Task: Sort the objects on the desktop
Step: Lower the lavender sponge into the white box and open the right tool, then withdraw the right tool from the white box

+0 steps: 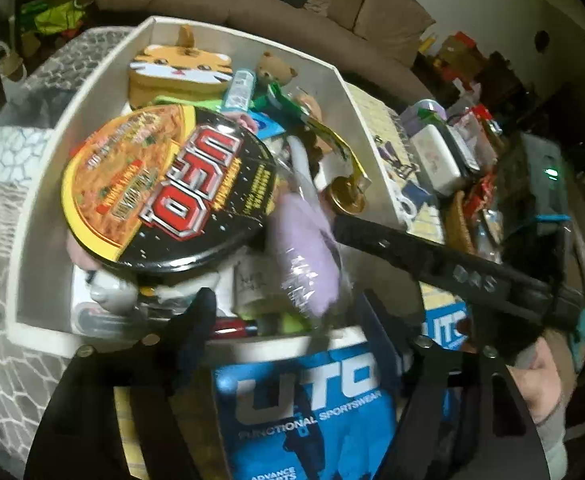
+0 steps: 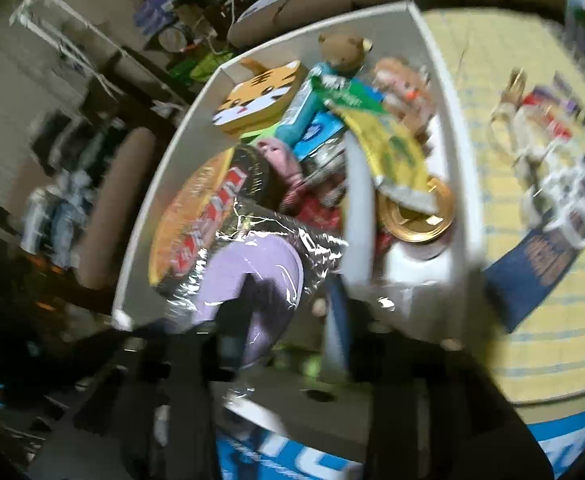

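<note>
Left wrist view: your left hand-held gripper hangs over the near wall of the white open-topped box, fingers spread wide with nothing between them. The round black-and-yellow instant-noodle bowl lies tilted just ahead and left of it, on top of the pile. Your right hand-held gripper enters as a dark bar from the right, its tip at the lilac item in a crinkled clear plastic wrapper, which lies just ahead between the fingers.

Right wrist view (blurred): the same lilac wrapped item sits directly in front of the right hand-held gripper, its long axis running away from you toward the box's far corner. One finger overlaps the wrapper; whether the pair is closed on it you cannot tell. The right tool is the nearer one.

Room for moving: the near box wall lies directly beneath both tools, and the right wall close on the right. A gold round lid and a yellow-green snack packet crowd ahead and right. Judged from this, the clear path is upward and back toward you. Beyond the right wall lies a yellow woven mat on the worktop.
</note>
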### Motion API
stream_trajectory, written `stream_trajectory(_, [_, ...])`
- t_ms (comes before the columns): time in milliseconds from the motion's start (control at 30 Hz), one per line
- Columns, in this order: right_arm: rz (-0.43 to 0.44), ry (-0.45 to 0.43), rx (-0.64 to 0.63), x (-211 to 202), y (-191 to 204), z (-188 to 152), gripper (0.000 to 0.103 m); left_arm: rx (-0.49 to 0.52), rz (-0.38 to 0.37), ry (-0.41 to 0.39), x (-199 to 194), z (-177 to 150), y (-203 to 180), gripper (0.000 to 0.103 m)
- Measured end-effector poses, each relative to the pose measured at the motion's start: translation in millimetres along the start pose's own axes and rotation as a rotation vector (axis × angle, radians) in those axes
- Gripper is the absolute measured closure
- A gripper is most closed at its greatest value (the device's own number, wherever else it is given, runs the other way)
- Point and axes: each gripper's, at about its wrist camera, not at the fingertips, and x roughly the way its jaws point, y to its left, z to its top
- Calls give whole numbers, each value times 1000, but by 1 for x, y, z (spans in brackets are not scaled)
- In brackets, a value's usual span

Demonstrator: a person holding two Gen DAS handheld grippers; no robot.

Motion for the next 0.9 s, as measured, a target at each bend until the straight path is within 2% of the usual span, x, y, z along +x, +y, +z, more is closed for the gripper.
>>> stream_trajectory(67, [-41, -14, -46, -10, 6, -1, 52, 6, 22, -17, -3, 2, -2, 19])
stream_trajectory(300, [-55, -44, -75, -41, 9, -5, 52, 31, 21, -6, -2, 4, -10, 19])
stream_trajectory(367, [-64, -41, -78, -44, 8, -7, 52, 64, 18, 4, 3, 3, -19, 22])
stream_trajectory(433, [-68, -31, -64, -48, 4, -10, 57, 123, 64, 19, 11, 2, -32, 35])
stream_trajectory(600, [-88, -39, -61, -55, -7, -19, 64, 155, 104, 49, 38, 14, -48, 35])
stream_trajectory(800, [-92, -68, -60, -74, -18, -21, 64, 146, 97, 88, 60, 27, -56, 35])
stream_trajectory(867, [-95, -85, -61, -83, -20, -19, 64, 134, 110, 65, 51, 24, -54, 28])
stream_trajectory(900, [-90, -92, -60, -87, -21, -19, 63, 115, 113, 47, 43, 22, -49, 20])
